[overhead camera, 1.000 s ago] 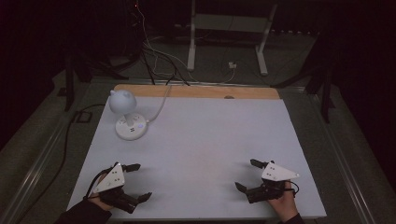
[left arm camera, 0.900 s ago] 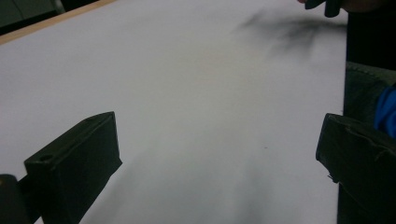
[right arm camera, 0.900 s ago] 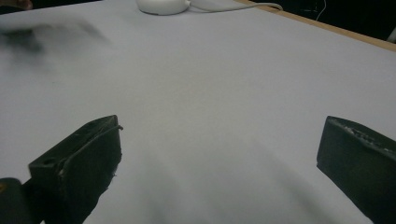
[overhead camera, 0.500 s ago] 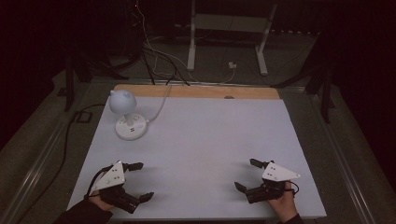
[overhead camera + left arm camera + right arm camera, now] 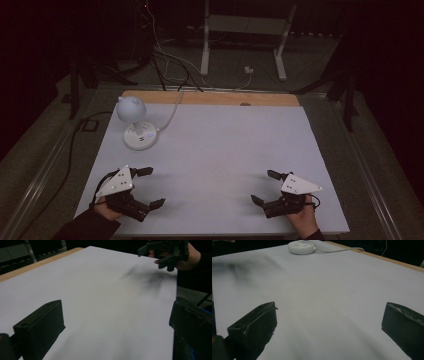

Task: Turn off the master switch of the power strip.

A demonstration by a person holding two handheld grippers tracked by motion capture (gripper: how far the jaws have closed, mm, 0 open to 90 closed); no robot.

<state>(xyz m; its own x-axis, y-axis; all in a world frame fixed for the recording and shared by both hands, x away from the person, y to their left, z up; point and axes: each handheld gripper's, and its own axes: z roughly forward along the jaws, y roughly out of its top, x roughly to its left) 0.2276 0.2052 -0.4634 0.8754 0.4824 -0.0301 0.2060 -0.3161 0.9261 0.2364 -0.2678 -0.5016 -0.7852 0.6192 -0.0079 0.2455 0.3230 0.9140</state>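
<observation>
Jaws of both the left gripper (image 5: 144, 187) and right gripper (image 5: 265, 187) gape empty, well short of the lamp (image 5: 136, 124); probably nothing begun, reaching comes next.

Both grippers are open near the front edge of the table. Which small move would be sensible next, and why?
Probably bring the left gripper forward toward the white desk lamp, the one object standing on the white table. The lamp is at the far left, on that gripper's side. Its jaws are apart and hold nothing, like those of the right gripper.
</observation>
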